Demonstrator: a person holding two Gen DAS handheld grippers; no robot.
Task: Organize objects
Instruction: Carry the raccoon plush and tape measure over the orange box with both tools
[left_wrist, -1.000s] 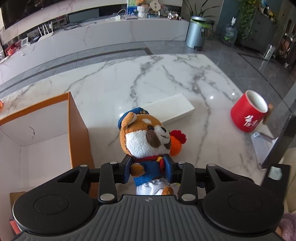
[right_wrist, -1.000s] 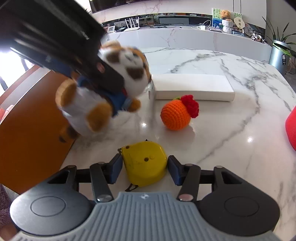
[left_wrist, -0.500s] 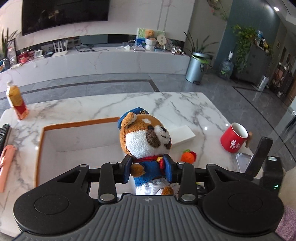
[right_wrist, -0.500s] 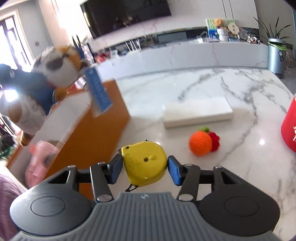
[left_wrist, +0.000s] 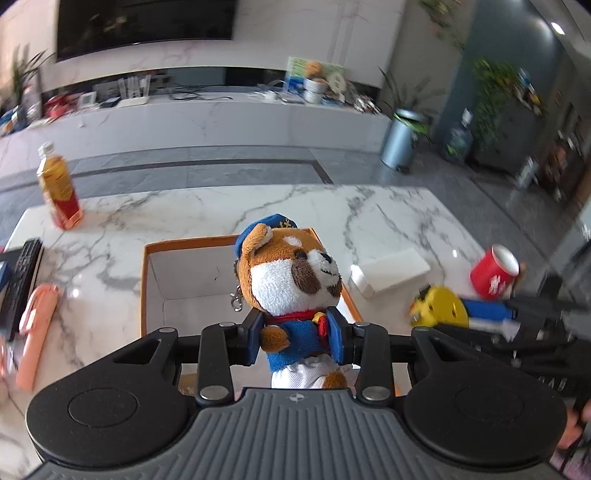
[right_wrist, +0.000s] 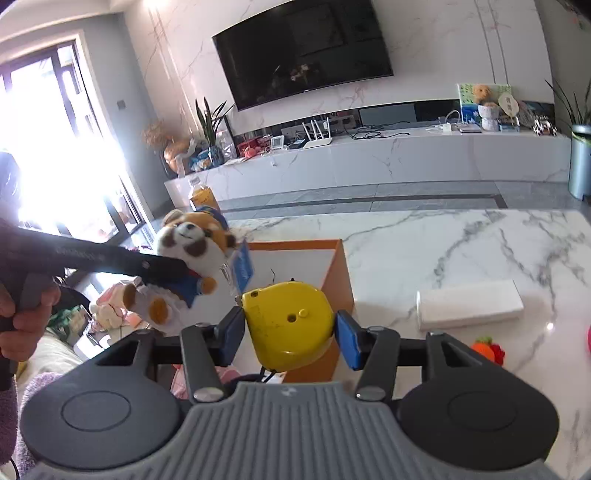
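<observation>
Wide white marble surface (left_wrist: 369, 206) spreading under everything, grey veins across it. Orange box (left_wrist: 147, 280) with white inside, open at the top, near the middle of the left wrist view; orange outer wall (right_wrist: 338, 273) showing in the right wrist view. White flat box (right_wrist: 469, 304) at 3 o'clock from the orange box, lying flat, apart from it. Plush dog (left_wrist: 291, 280) in blue cap and blue jacket, upright, raised over the orange box, pinched at the torso by the left gripper (left_wrist: 297, 339), jaws narrowed onto it. Red mug (left_wrist: 493, 273) at 3 o'clock, tilted. Drink bottle (left_wrist: 59, 186) at 10 o'clock, far back. Yellow tape measure (right_wrist: 290, 325) clamped at its sides in the right gripper (right_wrist: 291, 334), jaws closed onto it, held over the box's near right corner. Pink item (left_wrist: 37, 317) at 9 o'clock, flat. Small orange knitted toy (right_wrist: 487, 349) at 3 o'clock, below the white flat box
</observation>
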